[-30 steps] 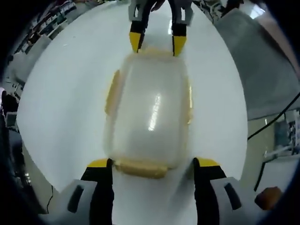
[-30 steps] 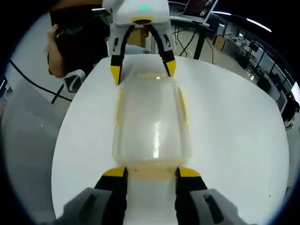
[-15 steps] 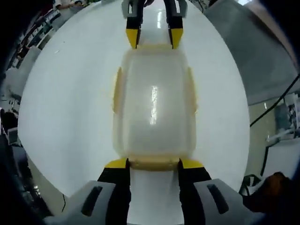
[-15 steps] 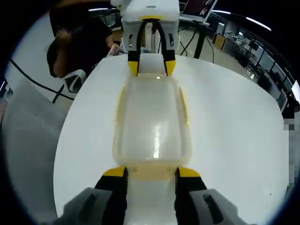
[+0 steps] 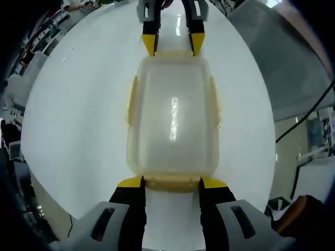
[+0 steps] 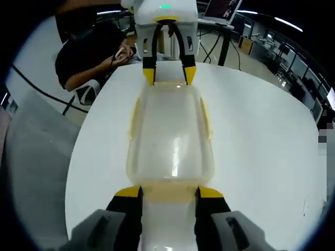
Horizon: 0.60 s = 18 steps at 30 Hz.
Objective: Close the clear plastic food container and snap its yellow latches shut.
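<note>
A clear plastic food container (image 5: 171, 112) lies lid-down-closed on the white round table (image 5: 78, 104), with yellow latches along its long sides (image 5: 131, 100) and at both ends. My left gripper (image 5: 171, 183) has its jaws pressed against the two ends of the near yellow end latch (image 5: 171, 182). At the far end my right gripper (image 5: 174, 46) flanks the opposite latch. From the right gripper view the container (image 6: 170, 133) runs away from my right gripper (image 6: 168, 192), whose jaws hold its near end latch (image 6: 168, 194); my left gripper (image 6: 168, 76) sits at the far end.
A seated person in black (image 6: 89, 52) is beyond the table's far edge in the right gripper view, with desks and cables behind. Grey floor (image 5: 282, 68) surrounds the table. White tabletop (image 6: 261, 136) stretches bare on both sides of the container.
My left gripper's jaws have narrowed from a wide stance onto the near end latch. The container has straightened and stopped blurring. My right gripper has kept its hold.
</note>
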Each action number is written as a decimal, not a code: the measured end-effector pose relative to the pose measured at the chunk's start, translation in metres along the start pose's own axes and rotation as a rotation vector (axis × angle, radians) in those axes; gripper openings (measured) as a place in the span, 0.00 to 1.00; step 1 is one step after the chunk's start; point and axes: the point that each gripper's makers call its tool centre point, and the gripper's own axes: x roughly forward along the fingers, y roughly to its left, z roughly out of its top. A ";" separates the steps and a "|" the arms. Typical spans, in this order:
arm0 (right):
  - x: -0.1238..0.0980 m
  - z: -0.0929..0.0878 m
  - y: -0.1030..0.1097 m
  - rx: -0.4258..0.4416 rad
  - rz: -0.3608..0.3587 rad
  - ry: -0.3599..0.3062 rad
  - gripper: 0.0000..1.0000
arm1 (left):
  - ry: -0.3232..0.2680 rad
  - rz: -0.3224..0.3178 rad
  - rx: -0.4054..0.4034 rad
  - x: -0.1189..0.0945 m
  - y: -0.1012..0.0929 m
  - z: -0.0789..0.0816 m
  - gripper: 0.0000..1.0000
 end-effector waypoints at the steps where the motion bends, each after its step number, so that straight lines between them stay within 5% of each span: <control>1: -0.002 0.001 -0.001 -0.004 -0.005 -0.002 0.36 | 0.002 0.002 -0.002 -0.001 0.001 0.000 0.37; 18: -0.042 -0.005 -0.004 -0.023 -0.015 -0.021 0.36 | -0.020 0.039 0.002 -0.032 0.007 0.028 0.37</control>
